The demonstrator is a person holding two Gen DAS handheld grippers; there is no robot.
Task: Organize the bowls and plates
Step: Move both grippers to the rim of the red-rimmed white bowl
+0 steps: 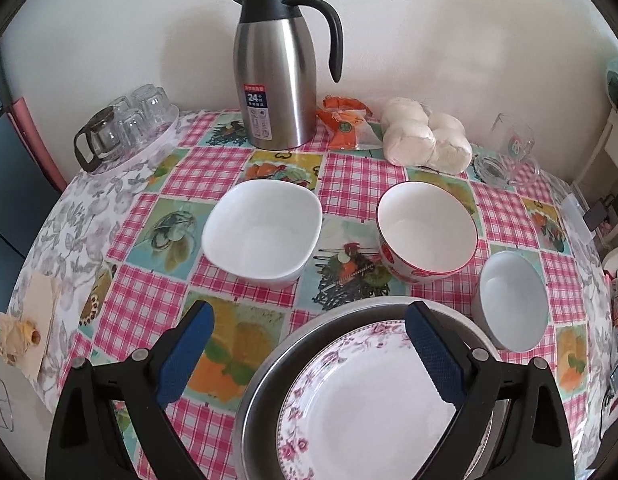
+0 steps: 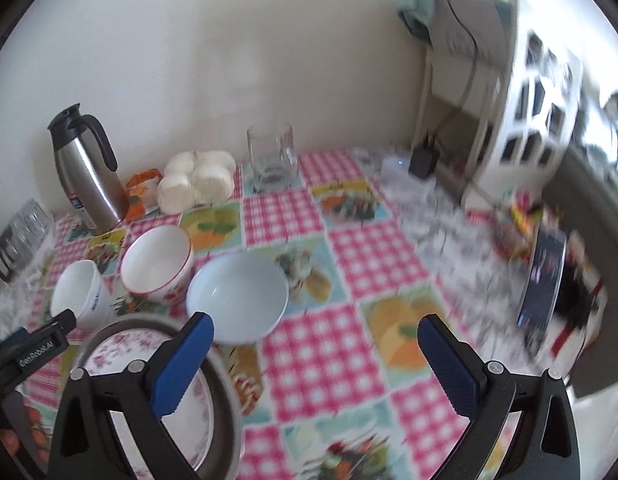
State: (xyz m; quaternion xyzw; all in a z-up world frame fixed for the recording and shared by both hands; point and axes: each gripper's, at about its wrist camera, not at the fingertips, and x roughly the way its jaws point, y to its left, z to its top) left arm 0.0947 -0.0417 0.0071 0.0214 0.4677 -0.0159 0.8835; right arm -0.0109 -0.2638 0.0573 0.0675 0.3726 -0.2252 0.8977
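The floral plate (image 1: 373,404) already sits inside the metal pan (image 1: 265,384) at the near edge of the tabletop (image 1: 349,172), which reads as the start of a stack: flat ware at the bottom, bowls likely to nest on top. Three bowls stand apart in a loose row beyond it: a square bowl (image 1: 263,234), a red-rimmed bowl (image 1: 427,232) and a small bowl (image 1: 513,300) just beside the pan. The left gripper (image 1: 309,356) hovers low over the pan's near side, level and facing the row, fingers (image 1: 185,354) spread wide and empty, one pad above the plate. The right gripper (image 2: 315,364) hangs to the right, angled towards the small bowl (image 2: 237,296), fingers wide apart and holding nothing; its view is blurred, probably from motion
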